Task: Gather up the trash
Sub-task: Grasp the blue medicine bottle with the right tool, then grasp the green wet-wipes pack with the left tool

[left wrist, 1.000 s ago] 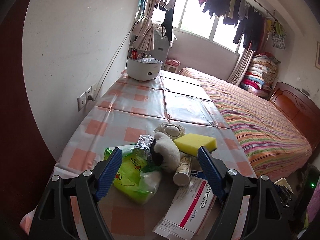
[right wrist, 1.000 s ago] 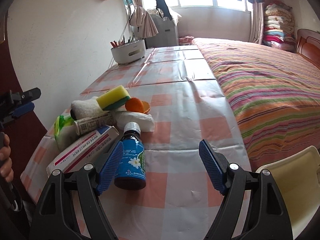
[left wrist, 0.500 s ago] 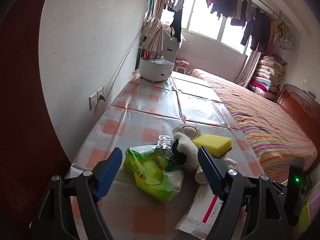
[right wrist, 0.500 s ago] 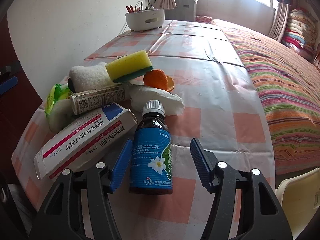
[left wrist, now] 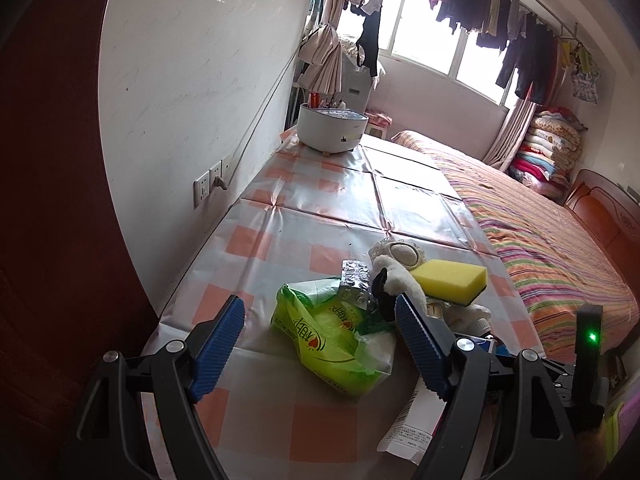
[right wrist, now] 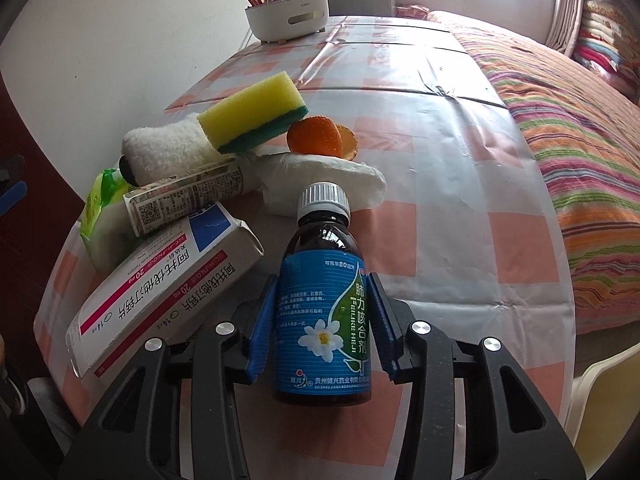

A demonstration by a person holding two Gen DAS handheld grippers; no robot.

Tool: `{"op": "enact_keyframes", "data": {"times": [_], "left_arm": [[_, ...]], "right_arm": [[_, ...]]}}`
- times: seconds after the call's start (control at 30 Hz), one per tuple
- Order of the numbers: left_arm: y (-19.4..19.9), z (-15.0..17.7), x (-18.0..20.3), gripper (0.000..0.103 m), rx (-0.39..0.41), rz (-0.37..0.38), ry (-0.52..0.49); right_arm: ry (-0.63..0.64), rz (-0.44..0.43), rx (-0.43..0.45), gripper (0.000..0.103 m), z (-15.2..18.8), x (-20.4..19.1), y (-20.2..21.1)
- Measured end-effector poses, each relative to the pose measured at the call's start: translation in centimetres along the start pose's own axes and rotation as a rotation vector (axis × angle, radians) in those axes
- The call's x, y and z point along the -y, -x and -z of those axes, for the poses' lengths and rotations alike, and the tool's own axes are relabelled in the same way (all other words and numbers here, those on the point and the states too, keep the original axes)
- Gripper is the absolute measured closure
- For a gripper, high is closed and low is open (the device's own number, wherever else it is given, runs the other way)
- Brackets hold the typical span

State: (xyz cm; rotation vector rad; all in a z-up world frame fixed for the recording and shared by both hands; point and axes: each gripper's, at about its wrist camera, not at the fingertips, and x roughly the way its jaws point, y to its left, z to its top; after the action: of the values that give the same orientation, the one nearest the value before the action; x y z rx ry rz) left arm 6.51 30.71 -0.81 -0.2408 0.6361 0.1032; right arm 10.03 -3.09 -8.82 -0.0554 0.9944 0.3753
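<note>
My right gripper (right wrist: pixel 324 320) squeezes the brown medicine bottle (right wrist: pixel 325 300), which stands upright on the checked tablecloth (right wrist: pixel 460 168) just beside the white pill box (right wrist: pixel 160 288). My left gripper (left wrist: pixel 320 344) gapes wide, holding nothing, in front of the green bag (left wrist: pixel 324 340).

med box (left wrist: pixel 412 420) mostly behind right-side fingers (left wrist: pixel 420 344), bottle (right wrist: pixel 324 312) sides under pads, label txt unreadable
</note>
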Motion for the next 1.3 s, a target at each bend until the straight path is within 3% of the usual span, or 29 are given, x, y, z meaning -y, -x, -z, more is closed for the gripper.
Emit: {"op": "enact_keyframes", "data": {"times": [0.1, 0.33, 0.43, 0.57, 0.7, 0.9, 1.0, 1.03, 1.13, 1.3], "left_arm": [[-0.2, 0.1, -0.5, 0.027, -0.012, -0.012, 0.007], [-2.2, 0.8, -1.2, 0.027, -0.13, -0.012, 0.024], [-3.8, 1.2, -1.8, 0.027, -0.201, 0.072, 0.111], [-5.8, 1.8, -3.2, 0.028, -0.255, 0.127, 0.272], [-7.0, 1.9, -3.4, 0.028, -0.275, 0.113, 0.333], [-8.5, 1.8, -2.7, 0.028, -0.298, 0.079, 0.318], [-9.4, 2.0, -2.4, 0.048, -0.33, 0.098, 0.325], [-9.7, 2.1, -2.3, 0.06, -0.342, 0.108, 0.329], [-10.2, 2.2, -2.2, 0.068, -0.345, 0.082, 0.323], [-10.3, 2.3, -2.6, 0.092, -0.33, 0.079, 0.339]], "right_arm": [[-0.045, -0.023, 0.015, 0.061, 0.6, 0.9, 0.7], [-0.144, -0.094, 0.118, 0.061, 1.3, 2.9, 4.0], [-0.163, -0.116, 0.143, 0.061, 1.3, 3.3, 4.7], [-0.17, -0.13, 0.167, 0.061, 1.3, 3.4, 5.3], [-0.174, -0.146, 0.184, 0.061, 1.2, 3.4, 5.7], [-0.186, -0.155, 0.192, 0.061, 1.5, 4.0, 6.0], [-0.192, -0.157, 0.2, 0.061, 1.6, 4.2, 6.3], [-0.196, -0.158, 0.207, 0.061, 1.7, 4.4, 6.5], [-0.2, -0.159, 0.219, 0.061, 1.8, 4.6, 7.0], [-0.215, -0.161, 0.245, 0.061, 2.1, 5.0, 7.9]]}}
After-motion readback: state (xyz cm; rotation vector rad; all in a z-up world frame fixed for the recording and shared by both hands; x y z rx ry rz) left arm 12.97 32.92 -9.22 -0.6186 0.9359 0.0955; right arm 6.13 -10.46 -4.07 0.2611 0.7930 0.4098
